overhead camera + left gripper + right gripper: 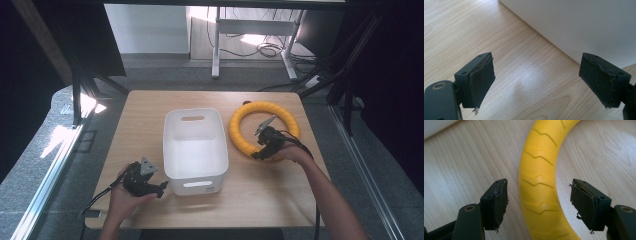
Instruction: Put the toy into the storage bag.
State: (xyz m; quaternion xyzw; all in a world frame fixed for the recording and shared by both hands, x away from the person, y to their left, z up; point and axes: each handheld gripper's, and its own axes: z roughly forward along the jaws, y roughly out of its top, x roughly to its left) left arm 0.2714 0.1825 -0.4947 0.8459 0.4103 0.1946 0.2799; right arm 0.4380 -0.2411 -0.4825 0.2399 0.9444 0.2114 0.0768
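A yellow ring (263,125) with grooved ridges lies flat on the wooden table (150,107), right of a white bin (195,150). My right gripper (256,155) is at the ring's near-left arc. In the right gripper view the yellow ring (540,182) runs between the two black pads (500,205), which stand apart from it on both sides; my right gripper (539,206) is open. My left gripper (161,189) rests in a hand at the bin's near-left corner. Seen from its own camera, the left gripper (541,83) is open over bare wood, with the bin's white wall (584,27) just ahead.
The bin is empty and has handle slots in its short walls. Black frame posts (76,95) stand at the table's far corners. A desk leg (216,42) and cables lie on the floor beyond. Bare wood lies in front of the bin.
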